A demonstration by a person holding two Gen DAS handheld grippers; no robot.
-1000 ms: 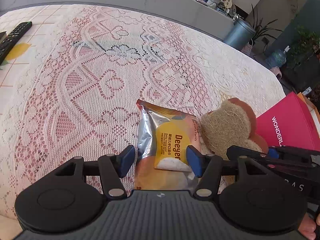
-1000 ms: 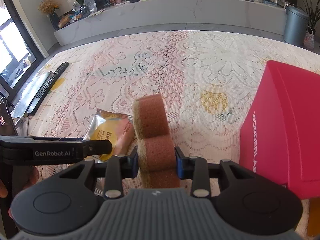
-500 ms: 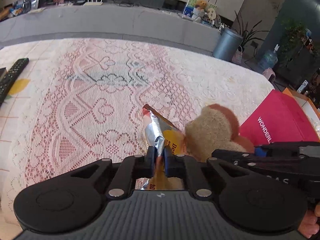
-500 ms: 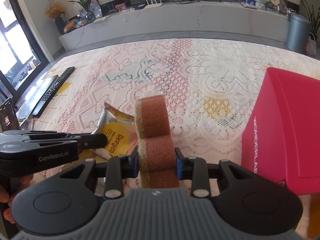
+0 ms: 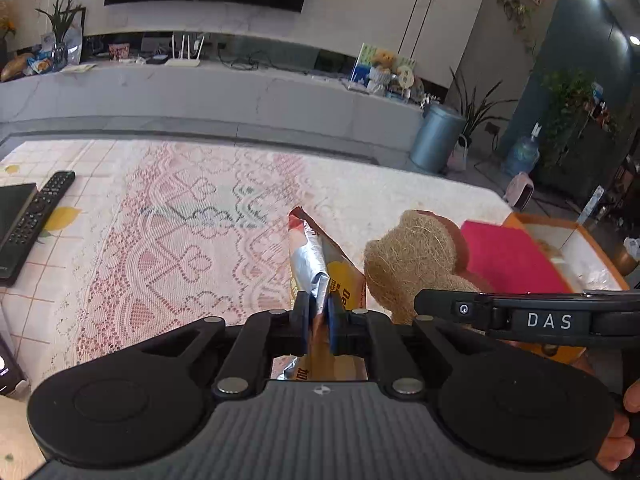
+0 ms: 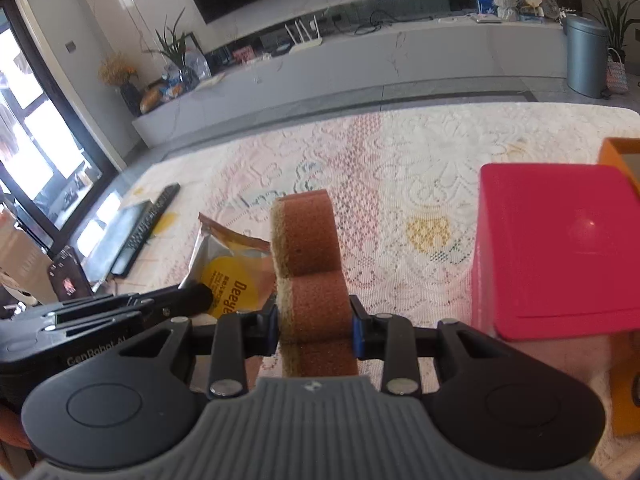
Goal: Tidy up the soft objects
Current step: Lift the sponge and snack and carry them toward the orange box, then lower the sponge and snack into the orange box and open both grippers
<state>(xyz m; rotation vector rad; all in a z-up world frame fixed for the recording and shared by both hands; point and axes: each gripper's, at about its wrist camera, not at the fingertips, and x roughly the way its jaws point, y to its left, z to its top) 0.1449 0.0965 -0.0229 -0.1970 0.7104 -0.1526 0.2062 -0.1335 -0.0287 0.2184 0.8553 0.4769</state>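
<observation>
My left gripper (image 5: 319, 314) is shut on a silver and yellow snack packet (image 5: 320, 262), which stands on edge above the lace tablecloth (image 5: 180, 232). My right gripper (image 6: 314, 326) is shut on a brown bear-shaped sponge (image 6: 308, 248) with a tan fibre back, held upright off the table. In the left wrist view the sponge (image 5: 412, 258) shows just right of the packet, with the right gripper's black arm below it. In the right wrist view the packet (image 6: 232, 276) hangs to the sponge's left, behind the left gripper's arm.
A pink box lid (image 6: 560, 248) lies at the right on an orange box (image 5: 568, 248). A remote control (image 5: 36, 210) and a dark flat device (image 5: 12, 232) lie at the table's left. A phone (image 6: 68, 284) sits near the left edge.
The left gripper closed on the packet and lifted it off the cloth onto its edge. Both grippers rose, with the sponge still clamped in the right one.
</observation>
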